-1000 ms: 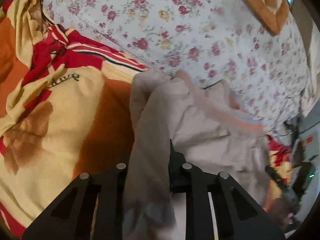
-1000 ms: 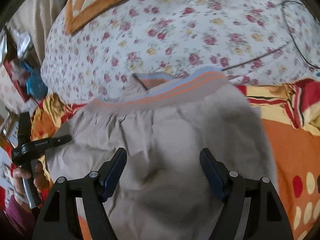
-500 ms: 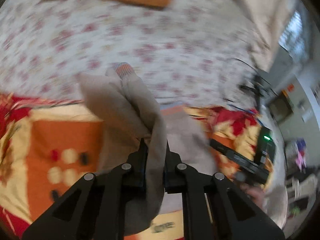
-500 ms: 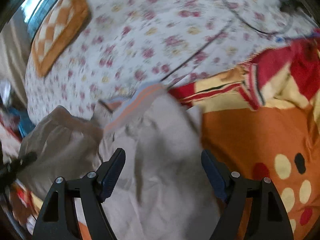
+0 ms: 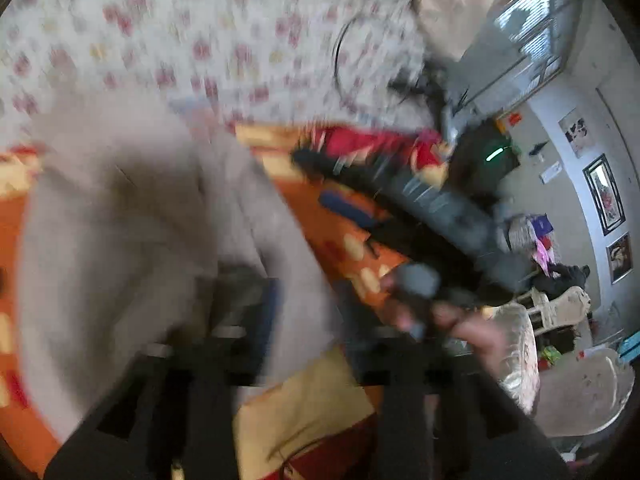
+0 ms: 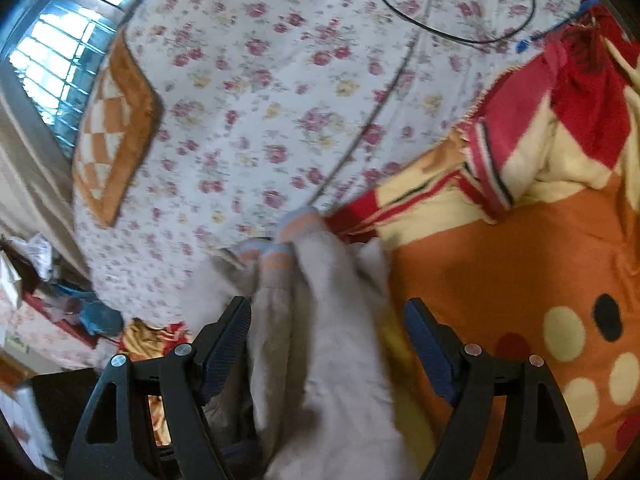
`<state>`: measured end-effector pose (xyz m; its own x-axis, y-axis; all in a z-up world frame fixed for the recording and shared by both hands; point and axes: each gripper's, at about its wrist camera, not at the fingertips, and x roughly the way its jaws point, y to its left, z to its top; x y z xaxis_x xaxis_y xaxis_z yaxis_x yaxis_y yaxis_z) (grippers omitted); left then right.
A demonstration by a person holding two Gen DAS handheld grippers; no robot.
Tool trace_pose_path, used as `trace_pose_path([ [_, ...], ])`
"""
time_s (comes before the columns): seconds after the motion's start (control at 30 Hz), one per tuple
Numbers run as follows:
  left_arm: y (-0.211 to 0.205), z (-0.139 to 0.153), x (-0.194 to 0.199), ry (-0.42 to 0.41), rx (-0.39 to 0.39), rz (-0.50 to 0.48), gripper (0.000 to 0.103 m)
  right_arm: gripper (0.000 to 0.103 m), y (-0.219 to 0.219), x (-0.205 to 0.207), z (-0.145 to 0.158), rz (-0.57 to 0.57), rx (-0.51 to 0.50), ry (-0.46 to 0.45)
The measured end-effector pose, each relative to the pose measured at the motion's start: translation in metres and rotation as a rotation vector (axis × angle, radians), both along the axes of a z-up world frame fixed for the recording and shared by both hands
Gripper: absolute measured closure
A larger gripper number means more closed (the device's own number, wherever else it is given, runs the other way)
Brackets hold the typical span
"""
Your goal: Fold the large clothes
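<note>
Right gripper [image 6: 328,344] jaws wide, beige garment [image 6: 320,340] lying loose between them, pads clear. Left gripper [image 5: 308,312] jaws just opening, cloth draped between them; view blurred. Garment lies on orange blanket [image 6: 500,272]; floral sheet [image 6: 280,100] beyond.

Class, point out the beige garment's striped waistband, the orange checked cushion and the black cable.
Beige garment's striped waistband [image 6: 298,226]: right wrist view, on the orange stripe.
Orange checked cushion [image 6: 114,132]: right wrist view, its checked centre.
Black cable [image 6: 448,36]: right wrist view, loop's lower curve.
</note>
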<state>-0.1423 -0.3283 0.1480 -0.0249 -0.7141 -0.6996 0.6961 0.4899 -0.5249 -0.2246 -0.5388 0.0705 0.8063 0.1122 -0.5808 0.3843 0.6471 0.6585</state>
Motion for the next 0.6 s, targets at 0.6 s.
trace_pose_path([
  [0.6, 0.11, -0.092, 0.095, 0.086, 0.219, 0.544, 0.041, 0.018, 0.056, 0.05, -0.019, 0.282, 0.081, 0.007],
])
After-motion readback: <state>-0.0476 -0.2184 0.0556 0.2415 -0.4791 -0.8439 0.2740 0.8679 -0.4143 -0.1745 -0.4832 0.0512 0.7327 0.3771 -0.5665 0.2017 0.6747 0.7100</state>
